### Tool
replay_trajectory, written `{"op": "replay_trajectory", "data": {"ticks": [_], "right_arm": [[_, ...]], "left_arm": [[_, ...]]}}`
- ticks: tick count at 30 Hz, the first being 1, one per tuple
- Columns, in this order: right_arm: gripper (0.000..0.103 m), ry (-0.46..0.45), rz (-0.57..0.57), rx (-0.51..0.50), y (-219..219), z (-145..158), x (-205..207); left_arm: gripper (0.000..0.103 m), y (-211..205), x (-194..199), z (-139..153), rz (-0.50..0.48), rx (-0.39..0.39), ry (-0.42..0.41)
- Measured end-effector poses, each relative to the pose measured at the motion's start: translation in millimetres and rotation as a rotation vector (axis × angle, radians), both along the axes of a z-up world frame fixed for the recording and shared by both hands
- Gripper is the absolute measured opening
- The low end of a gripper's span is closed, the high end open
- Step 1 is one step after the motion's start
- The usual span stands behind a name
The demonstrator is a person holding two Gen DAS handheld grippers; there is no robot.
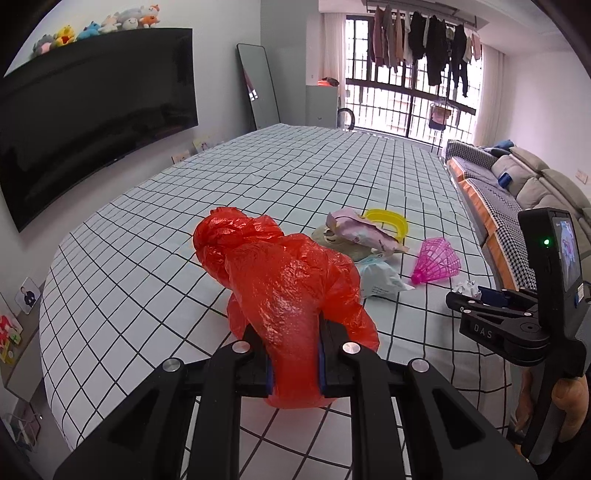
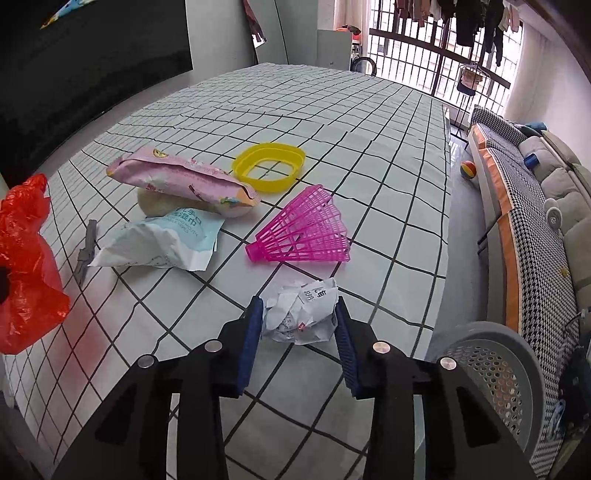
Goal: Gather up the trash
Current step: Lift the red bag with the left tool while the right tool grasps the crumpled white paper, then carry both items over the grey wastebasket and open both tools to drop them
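Red bag [image 1: 280, 280] clamped in left tool [image 1: 295, 354]; right tool [image 2: 299, 332] half-open around crumpled paper [image 2: 301, 314].

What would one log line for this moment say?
left gripper: shut on red plastic bag | right gripper: open around crumpled paper | checked table: wrappers, pink shuttlecock

A dark television [image 1: 92, 110] hangs on the white wall, plush toys [image 1: 99, 26] above it. Daylight enters through the barred window [image 1: 410, 92]; a grey sofa [image 1: 524, 184] stands opposite.
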State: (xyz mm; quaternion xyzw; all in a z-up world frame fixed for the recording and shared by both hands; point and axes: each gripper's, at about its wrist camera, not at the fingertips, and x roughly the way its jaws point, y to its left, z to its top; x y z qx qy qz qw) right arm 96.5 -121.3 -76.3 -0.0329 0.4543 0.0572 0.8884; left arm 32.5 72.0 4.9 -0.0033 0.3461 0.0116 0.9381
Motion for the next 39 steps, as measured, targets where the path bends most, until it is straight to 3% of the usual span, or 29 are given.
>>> {"op": "replay_trajectory", "data": {"ticks": [9,20,27,39], "right_arm": [[0.037,-0.020,-0.102,0.055,-55,22,-59],[0.037,0.023,-0.314,0.046,-161,9,-128],[0.037,0.026,-0.378,0.066,-206,1,-160],[0.039,0.042,-0.386,0.132,-236,-15,-173]], "left_arm": [[0.016,-52,-2,8,-0.162,-0.045,0.015],[0.016,-157,-13,1,-0.433,-0.062,0.082],[0.016,-215,-20,-10,-0.573,-0.087,0.143],[0.016,-270,-20,-51,-0.627,-0.045,0.252]]}}
